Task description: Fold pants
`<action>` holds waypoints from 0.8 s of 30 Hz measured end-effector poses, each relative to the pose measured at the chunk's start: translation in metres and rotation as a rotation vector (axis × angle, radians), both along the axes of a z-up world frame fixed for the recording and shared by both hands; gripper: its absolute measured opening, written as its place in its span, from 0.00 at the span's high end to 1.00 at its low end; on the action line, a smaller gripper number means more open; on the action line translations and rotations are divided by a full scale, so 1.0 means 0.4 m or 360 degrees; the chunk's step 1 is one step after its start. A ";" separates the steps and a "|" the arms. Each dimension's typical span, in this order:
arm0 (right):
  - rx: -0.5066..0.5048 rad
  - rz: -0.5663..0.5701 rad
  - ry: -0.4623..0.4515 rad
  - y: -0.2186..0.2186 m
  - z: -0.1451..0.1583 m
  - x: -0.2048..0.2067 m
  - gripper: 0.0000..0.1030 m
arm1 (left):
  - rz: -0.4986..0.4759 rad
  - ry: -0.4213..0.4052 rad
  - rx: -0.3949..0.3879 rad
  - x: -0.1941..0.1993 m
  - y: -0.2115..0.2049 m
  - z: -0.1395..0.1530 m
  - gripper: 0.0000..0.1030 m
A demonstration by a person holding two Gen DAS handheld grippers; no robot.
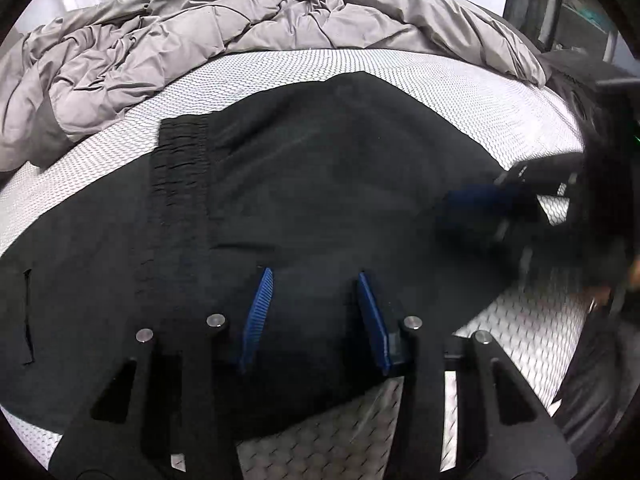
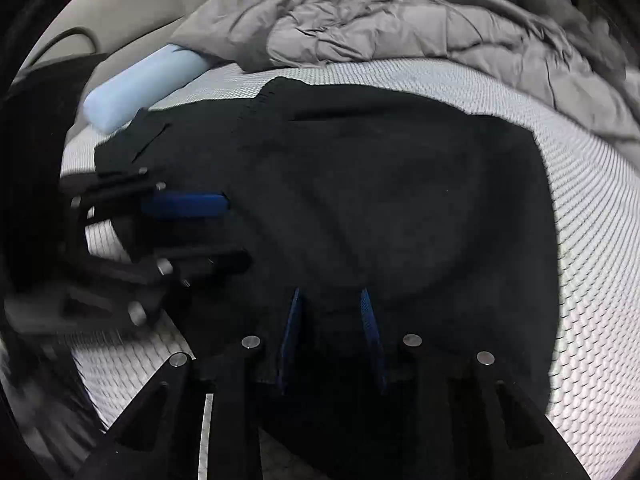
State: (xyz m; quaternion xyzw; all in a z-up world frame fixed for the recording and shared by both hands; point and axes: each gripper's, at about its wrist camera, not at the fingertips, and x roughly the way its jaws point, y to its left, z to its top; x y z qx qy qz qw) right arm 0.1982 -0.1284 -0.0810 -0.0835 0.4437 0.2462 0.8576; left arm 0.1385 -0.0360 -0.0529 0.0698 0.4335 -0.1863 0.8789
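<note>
1. On a bare mattress [image 1: 420, 76], black pants [image 1: 320, 184] lie folded into a flat dark block, waistband [image 1: 182, 168] up on top of the block; the left gripper [image 1: 314, 280] hovers low over the near edge, jaws spread, holding nothing
2. Beside it, the right gripper [image 2: 330, 296] also sits over the near edge with jaws spread and apart from the cloth, as far as the dark fabric lets me tell
3. Risk, as a judgement: black cloth on black cloth hides layer edges, so a pinch could catch only the top layer and drag the fold open
4. Risk: the two grippers work close together, and each shows in the other's view, blurred; they could knock into each other or snag the same patch
5. Risk: the loose waistband could slide out of line if one side is lifted before the other
6. Around: a rumpled grey duvet [image 1: 160, 40] heaped along the far side, touching the mattress but apart from the pants, limits room for a fold away from the person
7. A pale blue roll [image 2: 140, 84] lies at the far left corner, just beside the pants
</note>
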 end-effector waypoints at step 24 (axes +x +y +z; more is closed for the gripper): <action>-0.0167 -0.0275 -0.0065 -0.100 0.022 0.071 0.60 | 0.0084 0.0062 -0.0077 0.082 0.086 0.033 0.60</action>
